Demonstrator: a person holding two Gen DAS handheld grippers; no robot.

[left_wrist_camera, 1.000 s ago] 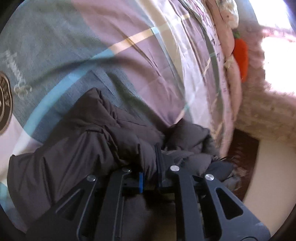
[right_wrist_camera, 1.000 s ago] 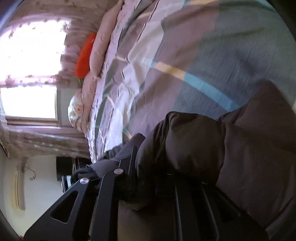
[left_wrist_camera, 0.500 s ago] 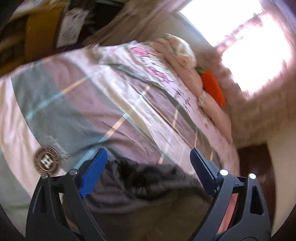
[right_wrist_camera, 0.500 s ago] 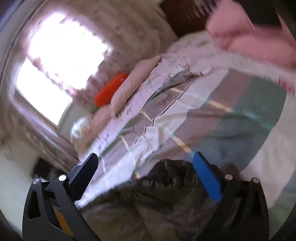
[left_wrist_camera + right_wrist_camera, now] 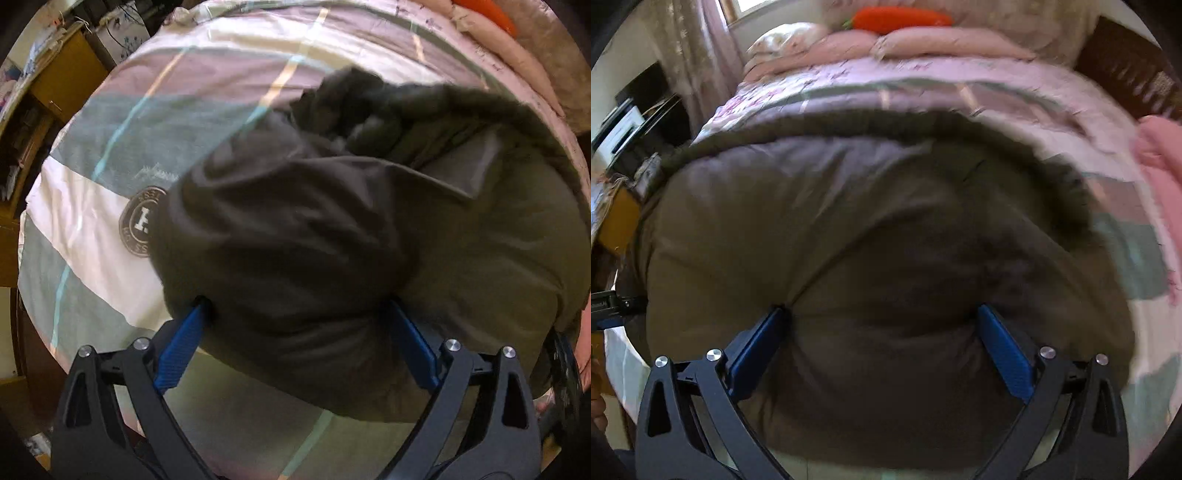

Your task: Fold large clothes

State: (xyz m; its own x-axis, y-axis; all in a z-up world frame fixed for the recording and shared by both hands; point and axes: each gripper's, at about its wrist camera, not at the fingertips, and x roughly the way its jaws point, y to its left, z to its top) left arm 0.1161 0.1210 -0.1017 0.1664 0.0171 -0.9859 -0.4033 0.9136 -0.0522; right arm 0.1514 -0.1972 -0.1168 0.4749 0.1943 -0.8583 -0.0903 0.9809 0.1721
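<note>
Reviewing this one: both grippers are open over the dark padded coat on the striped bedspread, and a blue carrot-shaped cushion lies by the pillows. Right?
Not quite. The carrot-shaped cushion is orange, not blue, as the right wrist view shows. The rest holds: left gripper and right gripper open over the dark padded coat on the striped bedspread.

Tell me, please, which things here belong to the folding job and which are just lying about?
Job:
coat
left gripper, open over the coat
right gripper, open over the coat
bed, the work surface

Lying about:
orange plush
pink pillows
pink cloth
wooden cabinet
</note>
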